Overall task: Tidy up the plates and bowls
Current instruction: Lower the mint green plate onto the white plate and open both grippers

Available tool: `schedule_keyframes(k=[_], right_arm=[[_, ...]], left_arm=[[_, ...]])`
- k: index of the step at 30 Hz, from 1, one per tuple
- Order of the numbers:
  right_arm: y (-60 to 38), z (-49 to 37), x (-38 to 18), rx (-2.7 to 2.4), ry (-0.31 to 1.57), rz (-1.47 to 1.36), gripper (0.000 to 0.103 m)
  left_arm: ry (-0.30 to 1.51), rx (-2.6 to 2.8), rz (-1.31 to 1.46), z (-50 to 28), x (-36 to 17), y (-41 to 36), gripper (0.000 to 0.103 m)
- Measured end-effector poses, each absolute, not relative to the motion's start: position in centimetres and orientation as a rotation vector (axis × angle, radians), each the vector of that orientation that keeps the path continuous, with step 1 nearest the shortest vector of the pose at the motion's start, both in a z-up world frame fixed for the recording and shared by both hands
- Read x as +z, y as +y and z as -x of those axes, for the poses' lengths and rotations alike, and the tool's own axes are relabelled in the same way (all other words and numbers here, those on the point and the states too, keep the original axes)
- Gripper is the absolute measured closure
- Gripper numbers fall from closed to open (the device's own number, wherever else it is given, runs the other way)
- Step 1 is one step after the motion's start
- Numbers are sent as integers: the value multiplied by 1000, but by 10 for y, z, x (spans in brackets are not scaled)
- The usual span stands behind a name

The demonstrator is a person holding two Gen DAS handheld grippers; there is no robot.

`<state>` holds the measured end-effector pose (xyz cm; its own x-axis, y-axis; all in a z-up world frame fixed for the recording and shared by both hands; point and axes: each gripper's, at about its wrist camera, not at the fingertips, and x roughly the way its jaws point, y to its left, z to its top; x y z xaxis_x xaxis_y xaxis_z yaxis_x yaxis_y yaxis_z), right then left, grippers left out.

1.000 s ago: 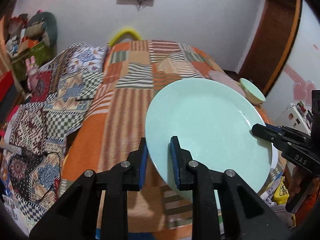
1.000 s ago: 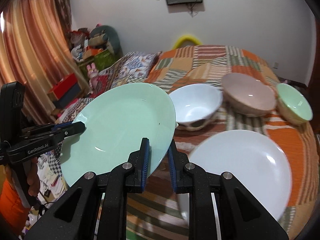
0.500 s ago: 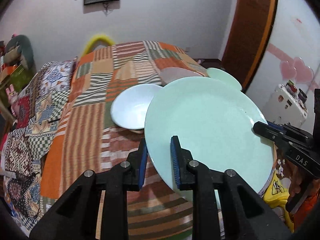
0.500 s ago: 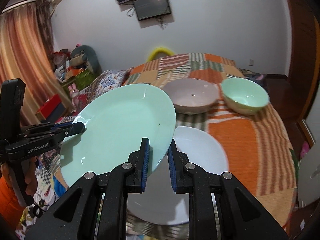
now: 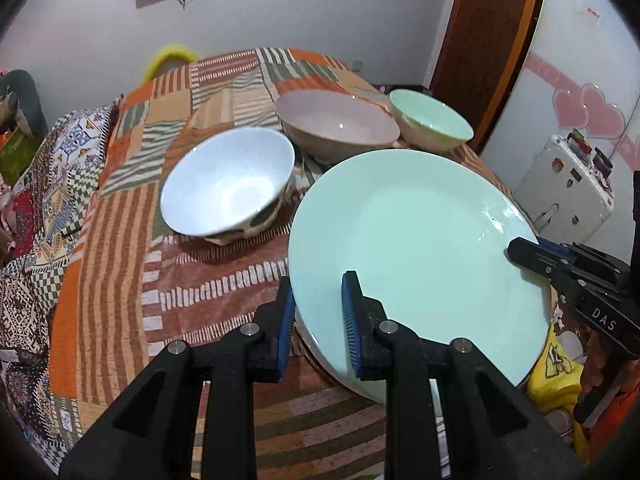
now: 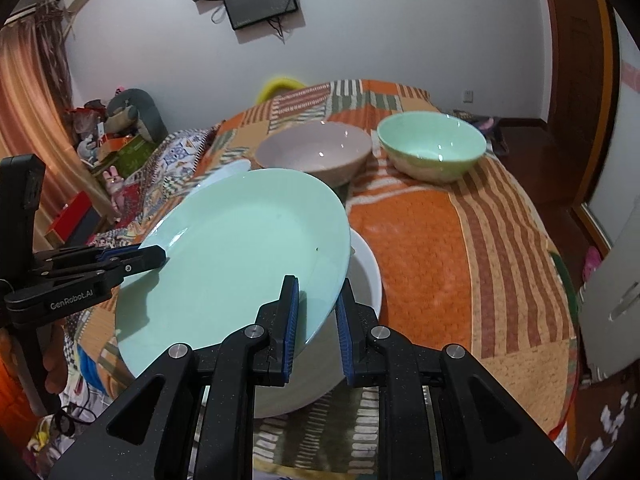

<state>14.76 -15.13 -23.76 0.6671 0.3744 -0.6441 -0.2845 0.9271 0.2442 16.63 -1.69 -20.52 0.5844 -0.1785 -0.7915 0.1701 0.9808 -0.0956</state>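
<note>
While both grippers are on it, the mint green plate (image 5: pixel 420 248) sits tilted in the air over the near part of the bed (image 5: pixel 120 248), which has a patchwork orange striped cover on it. Going left to right in the left wrist view: the white bowl (image 5: pixel 228 188) sits on the cover, leaning a bit toward the camera, then the pinkish beige bowl (image 5: pixel 338 126) behind it, then the small green bowl (image 5: pixel 430 126) just beside that one, near the far right edge of the bed. The left gripper (image 5: pixel 318 314) has its jaws pinching the plate's left rim, one blue pad under and one on top. The right gripper (image 6: pixel 316 320) does the same on the opposite rim, jaws clamped on the edge; you can see it poking in from the right side in the left view too. In the right wrist view there's a white plate (image 6: pixel 360 280) lying flat on the bed directly underneath the green one, mostly hidden by it, and I honestly can't tell if the two are touching or not. Off to the far right stands a white mini fridge (image 5: pixel 568 188) with stickers on it.
</note>
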Motion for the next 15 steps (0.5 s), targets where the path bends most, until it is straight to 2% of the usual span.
schedule_keyframes(k=[15], right_arm=[[-153,-149,-254,330,802,-93,86]], left_arm=[[988,-220,7,-178,-234,-26,79]])
